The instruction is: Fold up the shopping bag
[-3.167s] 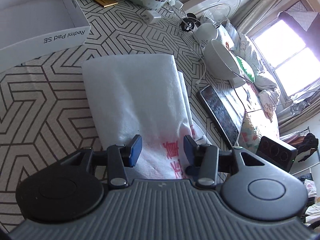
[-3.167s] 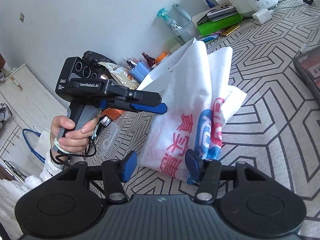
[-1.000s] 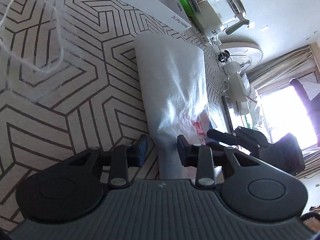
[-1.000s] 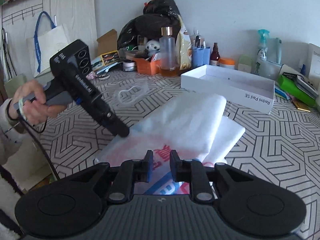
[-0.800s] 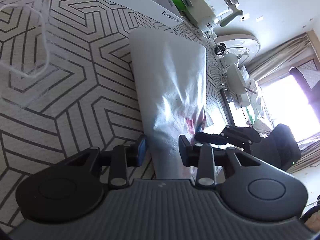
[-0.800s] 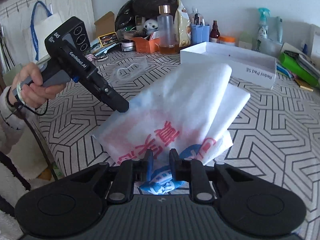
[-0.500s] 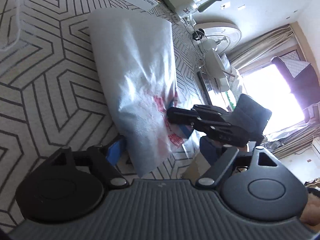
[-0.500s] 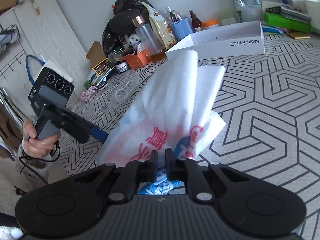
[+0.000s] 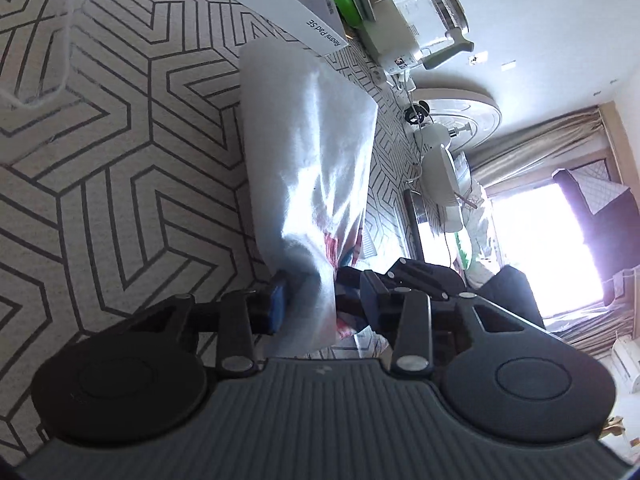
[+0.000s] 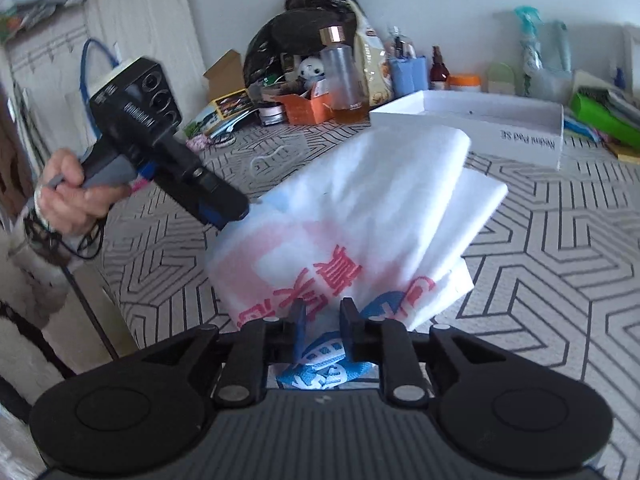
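The white shopping bag (image 10: 360, 216) with red and blue print lies partly folded on the patterned table, its near end lifted. It also shows in the left wrist view (image 9: 308, 168). My right gripper (image 10: 323, 320) is shut on the bag's near printed edge. My left gripper (image 9: 320, 300) has its jaws apart around the bag's near left corner; from the right wrist view (image 10: 224, 216) its tips look closed at that corner, so its grip is unclear. The right gripper shows in the left wrist view (image 9: 404, 280), just beyond the bag's edge.
A white Redmi Pad SE box lid (image 10: 480, 120) sits right behind the bag, also seen in the left wrist view (image 9: 280, 12). Bottles, boxes and a black sack (image 10: 320, 40) crowd the back wall. A green box (image 10: 600, 116) lies at right. A clear plastic piece (image 10: 276, 160) lies at left.
Both grippers moved the bag's near end around and lifted it. The left gripper's jaws, wide open half a second ago, have narrowed around the bag's corner. The right gripper stays shut on the bag.
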### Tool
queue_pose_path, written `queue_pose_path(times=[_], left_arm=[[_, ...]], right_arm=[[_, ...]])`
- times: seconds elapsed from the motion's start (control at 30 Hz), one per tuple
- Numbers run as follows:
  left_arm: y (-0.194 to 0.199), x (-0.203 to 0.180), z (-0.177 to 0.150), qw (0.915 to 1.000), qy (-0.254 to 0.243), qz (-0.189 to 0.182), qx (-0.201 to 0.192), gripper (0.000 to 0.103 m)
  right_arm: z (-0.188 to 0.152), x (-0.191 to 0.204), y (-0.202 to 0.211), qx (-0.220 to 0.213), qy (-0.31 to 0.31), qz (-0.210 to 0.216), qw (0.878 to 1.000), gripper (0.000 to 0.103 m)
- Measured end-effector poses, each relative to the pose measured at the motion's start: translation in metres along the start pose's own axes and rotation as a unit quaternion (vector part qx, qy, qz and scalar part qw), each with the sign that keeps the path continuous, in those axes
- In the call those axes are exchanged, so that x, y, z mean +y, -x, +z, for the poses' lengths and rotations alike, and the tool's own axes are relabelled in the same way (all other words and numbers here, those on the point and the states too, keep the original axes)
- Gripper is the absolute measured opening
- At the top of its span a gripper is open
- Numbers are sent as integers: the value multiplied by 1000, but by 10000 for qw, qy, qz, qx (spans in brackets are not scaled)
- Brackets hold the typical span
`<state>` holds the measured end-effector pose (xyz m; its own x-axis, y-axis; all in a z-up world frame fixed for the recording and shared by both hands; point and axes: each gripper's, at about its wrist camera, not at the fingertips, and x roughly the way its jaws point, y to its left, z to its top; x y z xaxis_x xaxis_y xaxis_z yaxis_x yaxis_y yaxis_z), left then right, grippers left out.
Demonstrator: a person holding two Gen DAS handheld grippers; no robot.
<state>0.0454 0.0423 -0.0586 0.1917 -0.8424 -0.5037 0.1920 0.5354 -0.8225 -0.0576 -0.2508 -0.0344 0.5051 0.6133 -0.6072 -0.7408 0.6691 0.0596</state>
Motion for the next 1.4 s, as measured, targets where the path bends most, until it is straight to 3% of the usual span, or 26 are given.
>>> queue_pose_path(times=[0.07,0.13,0.23,0.47,0.57,0.67,0.77,0.83,0.93,1.03,1.17,1.27,1.4], left_arm=[[0,7,2,9998,185,-46,-14,38],[0,12,5,9993,351,-90,-50,38],[0,15,8,9989,435,-110,-117,38],[-4,21,13,9978,645,-135,-120,38],[-5,24,15,9974,692,-153,-87,38],[-4,23,16,9977,647,-170,-64,38],[0,19,15,9988,473,-125,-27,39],[7,11,15,9999,142,-40,-46,44],[25,-7,13,9961,-679,424,-383,48],[38,-31,5,9763,-1783,968,-758,50],[37,-56,-2,9472,-2921,1060,-786,55],[23,-73,-8,9126,-3875,1205,-499,58],[5,-87,-17,8591,-4915,1424,-80,61]], right_arm=[[2,6,1,23,241,62,9997,27],[4,9,2,42,333,225,9992,42],[7,20,2,37,635,210,9978,52],[17,44,2,-100,1144,263,9930,63],[17,53,-5,14,1402,-94,9901,64],[14,55,-17,171,1451,-350,9887,63],[16,36,-23,217,752,-63,9969,54],[17,24,-25,204,420,-21,9989,38],[22,0,-25,298,-317,171,9989,22],[28,-39,-29,482,-1394,762,9861,19],[34,-86,-42,844,-2515,1506,9523,16],[35,-119,-56,1220,-3282,1986,9154,15],[38,-137,-68,1628,-3712,2219,8868,15]])
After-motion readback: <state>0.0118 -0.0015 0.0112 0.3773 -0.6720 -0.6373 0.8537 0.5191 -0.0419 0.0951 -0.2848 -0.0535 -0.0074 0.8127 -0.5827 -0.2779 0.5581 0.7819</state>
